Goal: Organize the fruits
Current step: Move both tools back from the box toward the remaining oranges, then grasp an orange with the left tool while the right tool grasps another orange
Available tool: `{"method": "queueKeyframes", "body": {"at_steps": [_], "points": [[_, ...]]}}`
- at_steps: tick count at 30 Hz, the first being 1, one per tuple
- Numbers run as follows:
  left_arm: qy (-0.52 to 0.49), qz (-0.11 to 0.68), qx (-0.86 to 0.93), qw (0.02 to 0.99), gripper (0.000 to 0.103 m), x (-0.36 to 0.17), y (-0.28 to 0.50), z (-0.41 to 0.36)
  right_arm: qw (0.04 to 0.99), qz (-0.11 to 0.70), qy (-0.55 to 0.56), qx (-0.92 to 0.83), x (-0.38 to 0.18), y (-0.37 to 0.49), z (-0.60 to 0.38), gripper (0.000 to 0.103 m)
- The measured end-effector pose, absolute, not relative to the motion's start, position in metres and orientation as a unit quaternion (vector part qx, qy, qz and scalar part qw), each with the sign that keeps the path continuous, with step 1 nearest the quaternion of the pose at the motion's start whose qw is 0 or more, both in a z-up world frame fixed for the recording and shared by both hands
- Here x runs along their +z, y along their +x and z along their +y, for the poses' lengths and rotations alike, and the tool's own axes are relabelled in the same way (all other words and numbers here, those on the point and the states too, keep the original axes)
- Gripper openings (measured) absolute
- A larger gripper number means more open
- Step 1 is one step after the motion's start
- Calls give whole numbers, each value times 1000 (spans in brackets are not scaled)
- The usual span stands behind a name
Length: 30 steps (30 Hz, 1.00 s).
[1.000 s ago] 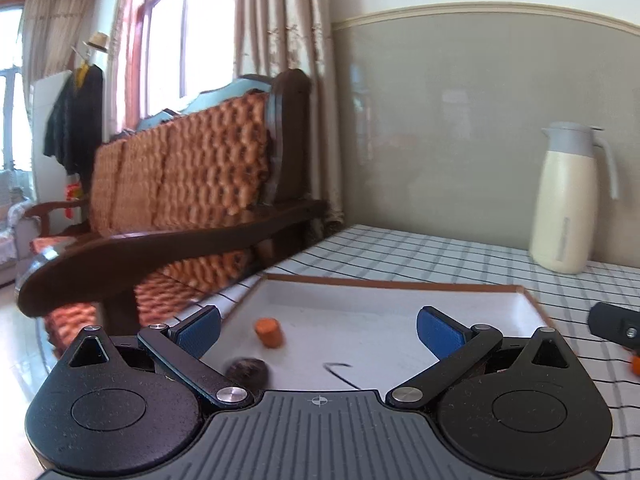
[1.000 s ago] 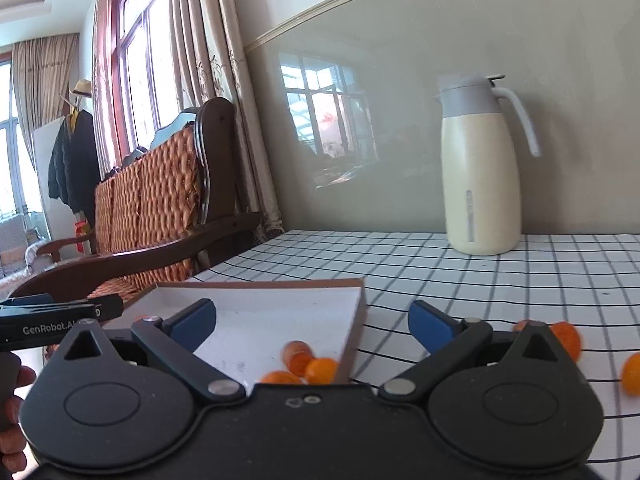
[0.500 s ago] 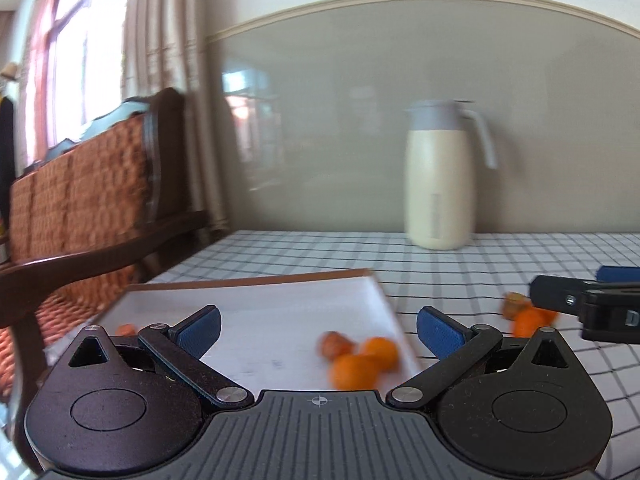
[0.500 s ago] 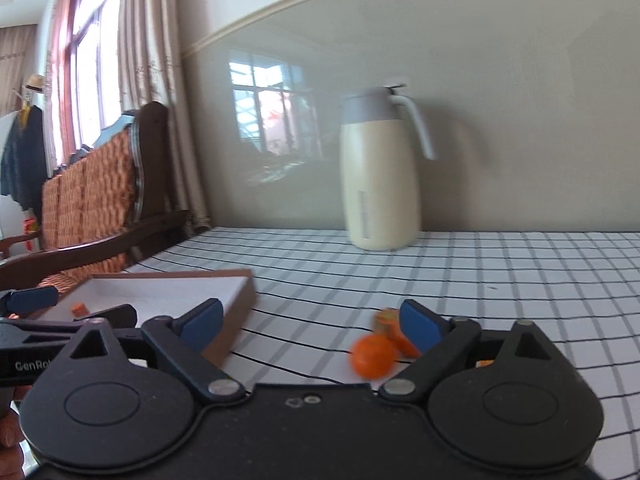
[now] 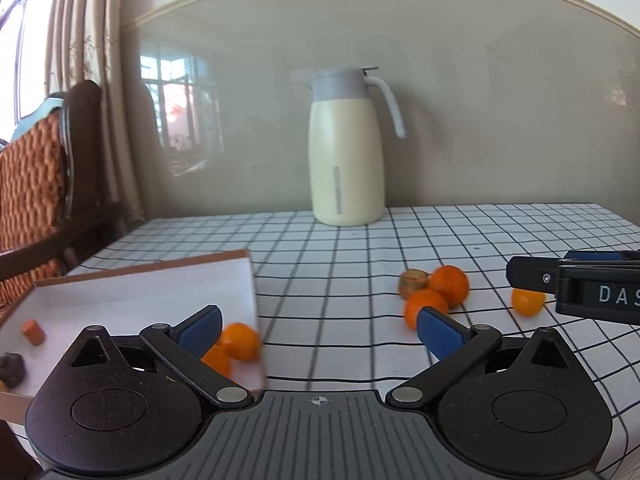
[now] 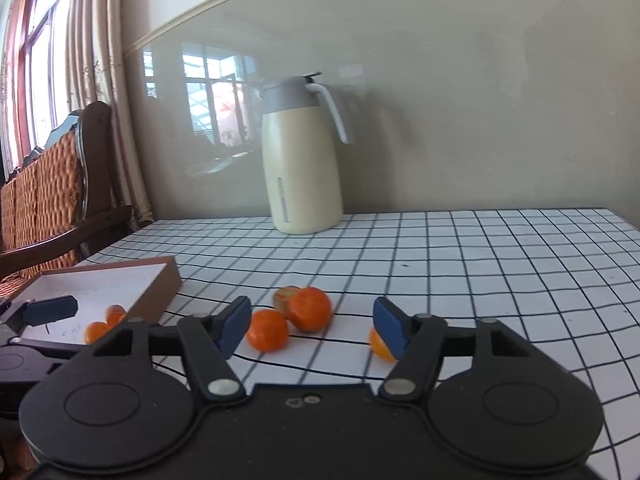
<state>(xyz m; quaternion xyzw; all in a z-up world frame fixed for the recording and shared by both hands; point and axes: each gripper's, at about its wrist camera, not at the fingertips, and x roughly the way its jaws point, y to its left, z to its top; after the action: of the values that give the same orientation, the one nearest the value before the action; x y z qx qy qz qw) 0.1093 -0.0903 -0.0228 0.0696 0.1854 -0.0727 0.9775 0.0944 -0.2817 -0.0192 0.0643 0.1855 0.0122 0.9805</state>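
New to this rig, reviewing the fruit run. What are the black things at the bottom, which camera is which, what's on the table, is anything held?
No robot here: a person carries one pair of hand-held tongs per hand, each with a fisheye camera looking along its blue fingers. The black shapes are the tongs' own bodies.

Left camera: left tongs, open, holding nothing. The right tongs poke in at its right edge.

Right camera: right tongs, jaws closing, nothing gripped between them yet.

On the checked tablecloth: a white tray holding some oranges and small bits, three loose oranges, a brownish round piece, and a cream jug at the wall.
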Motion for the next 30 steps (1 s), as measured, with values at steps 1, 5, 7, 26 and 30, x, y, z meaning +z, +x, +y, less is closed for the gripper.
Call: {"method": "queueKeyframes", "body": {"at_steps": [1, 5, 7, 26, 30], "points": [[69, 187, -75, 977, 103, -23, 110, -92, 980, 187, 64, 9, -20, 93, -284, 51], [72, 187, -84, 976, 103, -25, 112, -102, 978, 197, 65, 2, -24, 90, -293, 39], [75, 189, -89, 975, 103, -27, 113, -107, 977, 202, 65, 0, -26, 89, -297, 37], [86, 224, -117, 964, 93, -50, 132, -149, 970, 229, 82, -29, -41, 94, -320, 37], [84, 229, -121, 962, 91, -53, 136, -154, 968, 233, 89, -29, -43, 99, -323, 37]]}}
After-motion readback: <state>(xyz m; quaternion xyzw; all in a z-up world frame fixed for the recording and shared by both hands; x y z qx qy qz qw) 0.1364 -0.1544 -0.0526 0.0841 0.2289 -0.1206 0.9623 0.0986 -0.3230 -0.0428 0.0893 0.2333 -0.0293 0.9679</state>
